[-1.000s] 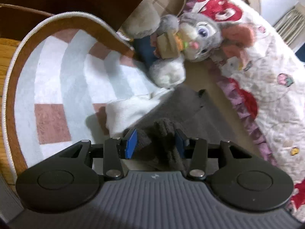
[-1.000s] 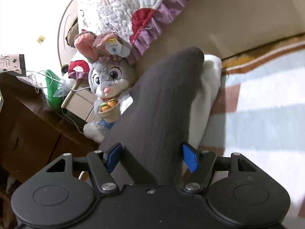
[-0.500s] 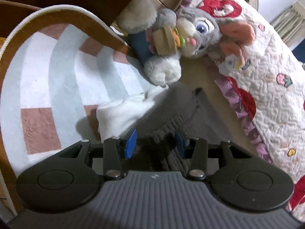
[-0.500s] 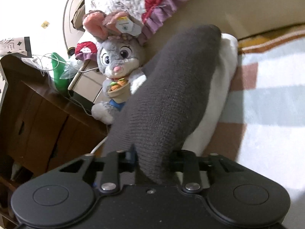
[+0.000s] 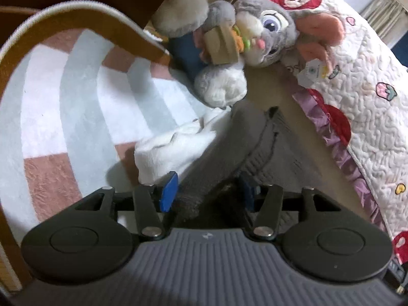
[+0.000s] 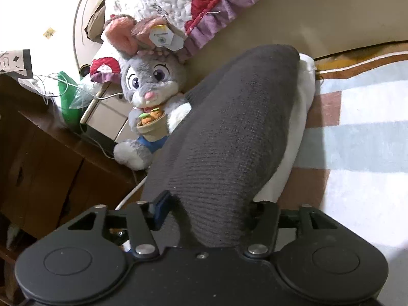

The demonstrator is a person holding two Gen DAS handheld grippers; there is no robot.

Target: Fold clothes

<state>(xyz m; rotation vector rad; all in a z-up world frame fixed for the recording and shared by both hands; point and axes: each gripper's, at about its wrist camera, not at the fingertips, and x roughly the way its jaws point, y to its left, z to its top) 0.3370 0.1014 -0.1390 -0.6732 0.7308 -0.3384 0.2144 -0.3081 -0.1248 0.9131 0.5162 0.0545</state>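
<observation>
A dark grey knitted garment (image 5: 244, 137) lies folded over a white fleecy garment (image 5: 176, 148) on the striped rug (image 5: 63, 102), beside the bed. My left gripper (image 5: 207, 191) is at the grey garment's near edge. Its jaws are opening, and a fold of grey cloth lies loose between the blue pads (image 5: 169, 191). In the right wrist view the grey garment (image 6: 229, 127) bulges up from between the fingers of my right gripper (image 6: 206, 209). These jaws are opening too. The cloth hides the right pad. The white garment (image 6: 298, 117) shows under the grey one's right edge.
A grey plush rabbit (image 5: 255, 25) holding a toy pot leans against the bed just beyond the clothes, and also shows as the rabbit (image 6: 150, 81). A white quilt (image 5: 369, 89) with red and purple trim hangs on the right. Dark wooden furniture (image 6: 38, 153) with cables stands on the left.
The left gripper's jaws have widened and it has drifted nearer the rabbit. The right gripper closed on the grey garment half a second ago, lifted slightly, and its jaws have spread apart again.
</observation>
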